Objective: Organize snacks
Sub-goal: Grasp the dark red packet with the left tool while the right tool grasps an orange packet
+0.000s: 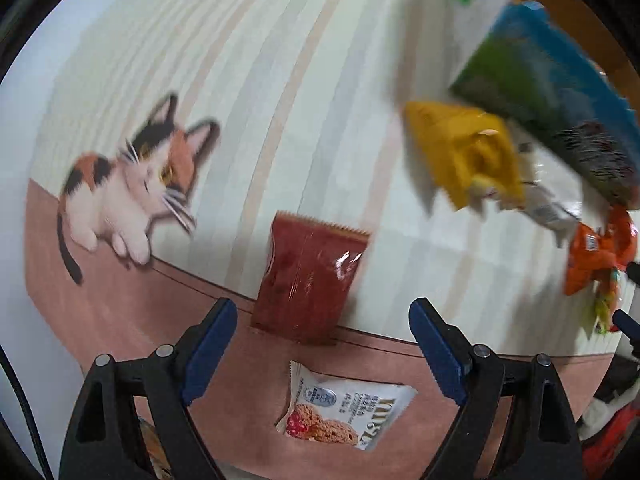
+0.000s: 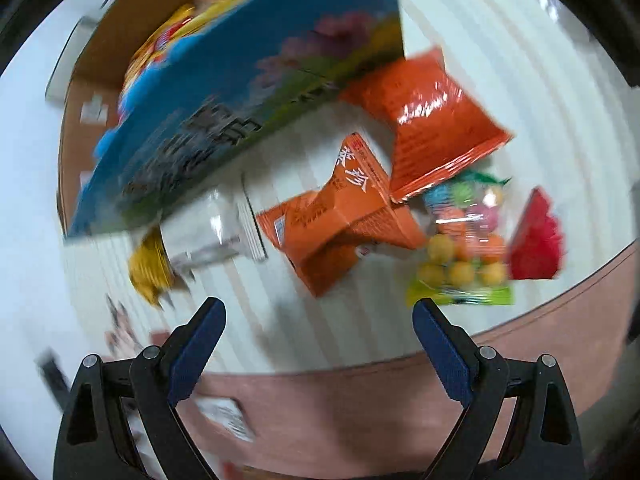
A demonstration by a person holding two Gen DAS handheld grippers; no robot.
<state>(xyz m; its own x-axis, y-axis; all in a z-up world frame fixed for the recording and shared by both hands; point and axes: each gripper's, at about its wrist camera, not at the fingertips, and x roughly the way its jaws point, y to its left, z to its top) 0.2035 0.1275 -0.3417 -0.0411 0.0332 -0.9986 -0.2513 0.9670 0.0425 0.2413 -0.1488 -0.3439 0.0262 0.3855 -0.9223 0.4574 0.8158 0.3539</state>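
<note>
We had the left gripper (image 1: 324, 342) spread wide over the desk (image 1: 360, 80), pointing straight down, nothing between its blue pads (image 1: 208, 348). Right under it lay the red packet (image 1: 310, 280), straddling the line where the striped mat meets its brown border, and just nearer us the white cookie packet (image 1: 344, 412) on the brown strip. The right gripper (image 2: 320, 344) was equally spread and empty, tilted down toward the pile: the orange packet (image 2: 340, 220), the larger orange bag (image 2: 432, 120) overlapping it, the candy bag (image 2: 464, 248) and a small red packet (image 2: 536, 240) beside it, all toward the mat's brown edge. The blue box (image 2: 240, 100) stood close behind them, the yellow packet (image 1: 464, 152) near its foot.

Both views were smeared, so we judged the hands were travelling fast, and that was our worry. A descent at that pace could land a pad on top of the red packet and crush it, or skid it off the mat. On the right, the overlapping bags could come up together, or the slick foil could slip out. We also feared a swing clipping the blue box
</note>
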